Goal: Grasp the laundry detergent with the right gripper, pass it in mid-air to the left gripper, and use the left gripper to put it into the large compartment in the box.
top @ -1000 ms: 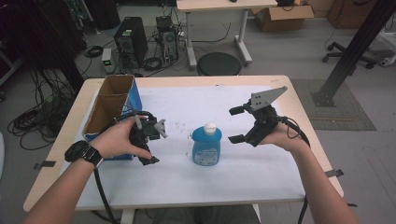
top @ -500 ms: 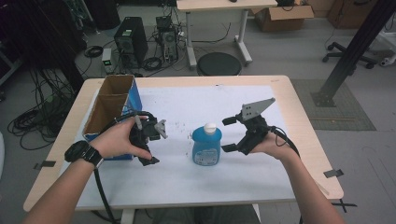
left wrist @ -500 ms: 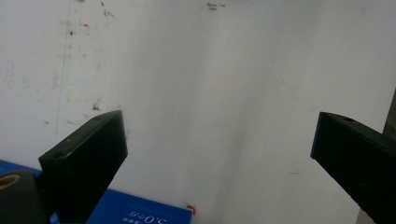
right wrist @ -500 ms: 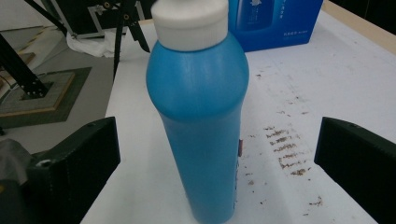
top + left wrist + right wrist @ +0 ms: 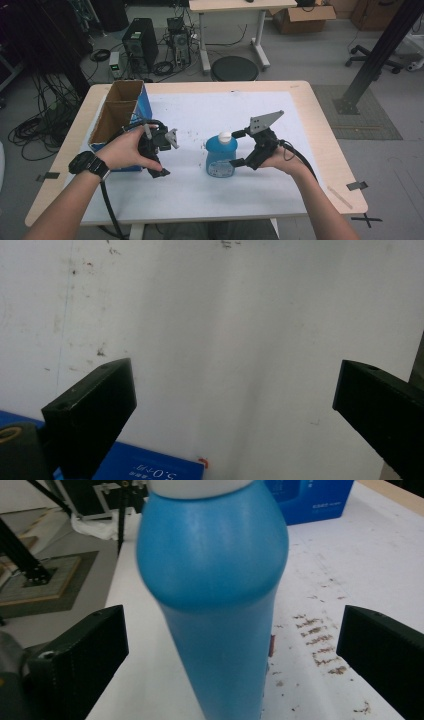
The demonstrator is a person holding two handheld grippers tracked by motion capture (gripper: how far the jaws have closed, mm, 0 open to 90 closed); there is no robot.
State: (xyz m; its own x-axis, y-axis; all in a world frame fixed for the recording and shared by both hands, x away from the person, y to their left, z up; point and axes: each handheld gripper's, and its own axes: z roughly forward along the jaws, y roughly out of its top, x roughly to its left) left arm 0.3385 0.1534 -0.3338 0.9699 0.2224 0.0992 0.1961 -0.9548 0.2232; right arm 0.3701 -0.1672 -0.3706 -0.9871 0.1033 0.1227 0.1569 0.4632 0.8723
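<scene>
A blue bottle (image 5: 221,159) with a white cap stands upright in the middle of the white sheet. My right gripper (image 5: 239,148) is open right beside it, its jaw tips level with the bottle's right side. In the right gripper view the bottle (image 5: 215,580) looms close between the two spread jaws of the right gripper (image 5: 232,647), and neither jaw touches it. My left gripper (image 5: 167,155) is open and holds nothing, a short way left of the bottle. The left gripper (image 5: 235,405) points down at bare white sheet.
An open cardboard box with blue sides (image 5: 117,114) stands at the table's left, just behind my left hand; its blue edge (image 5: 145,467) shows under the left jaw. Brown specks (image 5: 320,635) mark the sheet. A stool (image 5: 234,67) and computer towers stand beyond the far edge.
My right gripper has moved left and a little down, up to the bottle, with its jaws still spread. The left hand and its gripper have stayed put.
</scene>
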